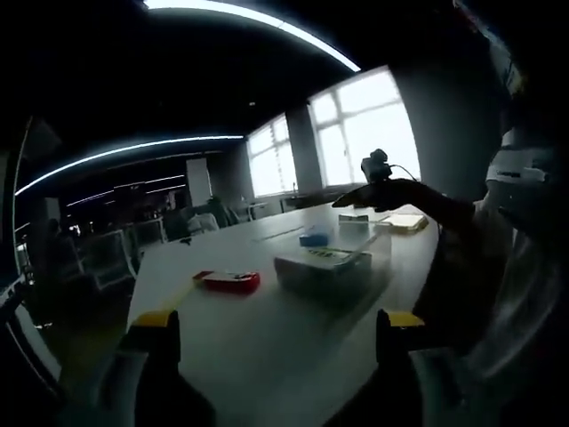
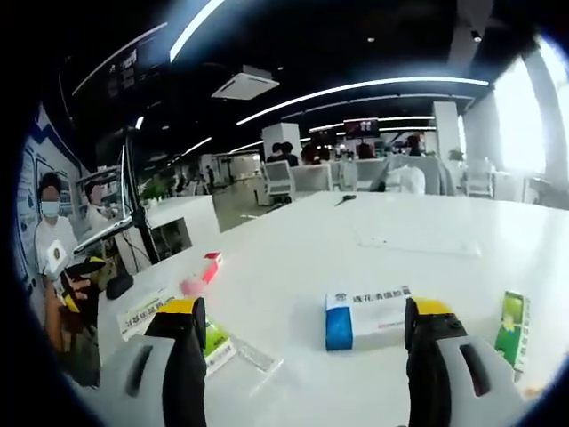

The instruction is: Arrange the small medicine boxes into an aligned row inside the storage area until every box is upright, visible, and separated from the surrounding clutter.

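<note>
In the right gripper view a white and blue medicine box [image 2: 366, 316] lies flat on the white table [image 2: 373, 231], just beyond my open right gripper [image 2: 304, 311]. A green box [image 2: 511, 329] lies at the right, and a green and white box [image 2: 215, 343] lies by the left jaw. A pink box [image 2: 206, 267] lies further left. In the left gripper view my left gripper [image 1: 280, 325] stands open and empty above the table. Ahead of it are a red box [image 1: 228, 281], a clear storage container [image 1: 322, 267] and a blue box [image 1: 313, 238]. The right gripper [image 1: 378, 169] hangs above the far boxes.
A person's arm [image 1: 427, 206] reaches over the table from the right. Two more boxes [image 1: 404, 221] lie at the table's far end. A flat white packet [image 2: 142, 311] and a clear plastic piece [image 2: 258, 356] lie near the left jaw. A monitor stand [image 2: 133, 205] and a seated person stand at the left.
</note>
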Tool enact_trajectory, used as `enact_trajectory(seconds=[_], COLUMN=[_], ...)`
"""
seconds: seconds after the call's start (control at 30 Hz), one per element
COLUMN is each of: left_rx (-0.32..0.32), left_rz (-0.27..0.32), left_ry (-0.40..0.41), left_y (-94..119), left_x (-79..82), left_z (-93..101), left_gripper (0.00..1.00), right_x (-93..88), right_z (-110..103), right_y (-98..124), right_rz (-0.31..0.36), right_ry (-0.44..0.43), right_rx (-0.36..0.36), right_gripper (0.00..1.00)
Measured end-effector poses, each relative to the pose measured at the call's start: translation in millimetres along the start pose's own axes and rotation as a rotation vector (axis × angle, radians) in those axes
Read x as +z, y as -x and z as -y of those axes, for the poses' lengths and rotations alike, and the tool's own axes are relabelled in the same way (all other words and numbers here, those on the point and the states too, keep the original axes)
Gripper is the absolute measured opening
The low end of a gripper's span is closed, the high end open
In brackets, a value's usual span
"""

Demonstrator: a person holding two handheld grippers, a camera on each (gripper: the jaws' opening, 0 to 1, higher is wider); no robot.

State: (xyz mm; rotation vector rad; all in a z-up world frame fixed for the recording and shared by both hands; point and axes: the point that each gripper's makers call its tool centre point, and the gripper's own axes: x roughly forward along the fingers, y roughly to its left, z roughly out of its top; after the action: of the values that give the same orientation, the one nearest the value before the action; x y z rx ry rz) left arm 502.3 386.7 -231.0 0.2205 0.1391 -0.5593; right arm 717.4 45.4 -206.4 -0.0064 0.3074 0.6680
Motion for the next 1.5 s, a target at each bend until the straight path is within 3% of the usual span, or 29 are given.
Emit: enact_trajectory(seconds=[0.1, 0.27, 0.43, 0.53, 0.67, 0.83, 1.0, 1.3, 1.5], left_rx=[0.002, -0.026, -0.055, -0.058, -0.056, -0.054, -0.06, -0.038, -0.03], left_rz=[-0.029, 0.024, 0.003, 0.0, 0.014, 0.009, 0.044, 0.04, 0.063], left_ry=[-0.04, -0.032, -0.044, -0.064, -0.051, -0.031, 0.011, 0.026, 0.035], left_y=[-1.9, -1.5, -9.3, -10.9, -10.7, -11.2, -9.5, -5.0, -3.8], left_x=[-1.2, 7.0, 3.2, 5.6, 8.5, 8.0, 23.9, 19.0, 24.7], left_z=[0.9, 7.1, 13.2, 14.6, 15.7, 14.1, 13.4, 5.5, 3.0], left_gripper=[0.91, 0.91, 0.91, 0.91, 0.91, 0.9, 0.89, 0.89, 0.89], right_x=[-0.1, -0.8, -11.9, -10.8, -5.3, -7.0, -12.2, -10.0, -4.8], right_z=[3.0, 9.6, 27.3, 42.3, 56.0, 66.7, 82.4, 84.7, 89.8], right_y=[-2.0, -2.3, -2.4, -2.2, -4.6, -12.8, -18.0, -6.7, -11.2], right_rz=[-0.004, -0.029, -0.072, -0.062, -0.027, -0.029, -0.047, -0.024, -0.013], right_ry=[-0.003, -0.007, 0.009, 0.005, -0.036, 0.014, 0.041, 0.039, 0.055], right_rx=[-0.007, -0.031, -0.089, -0.128, -0.146, -0.176, -0.193, -0.187, -0.217], right_gripper=[0.91, 0.91, 0.91, 0.91, 0.91, 0.92, 0.93, 0.94, 0.95])
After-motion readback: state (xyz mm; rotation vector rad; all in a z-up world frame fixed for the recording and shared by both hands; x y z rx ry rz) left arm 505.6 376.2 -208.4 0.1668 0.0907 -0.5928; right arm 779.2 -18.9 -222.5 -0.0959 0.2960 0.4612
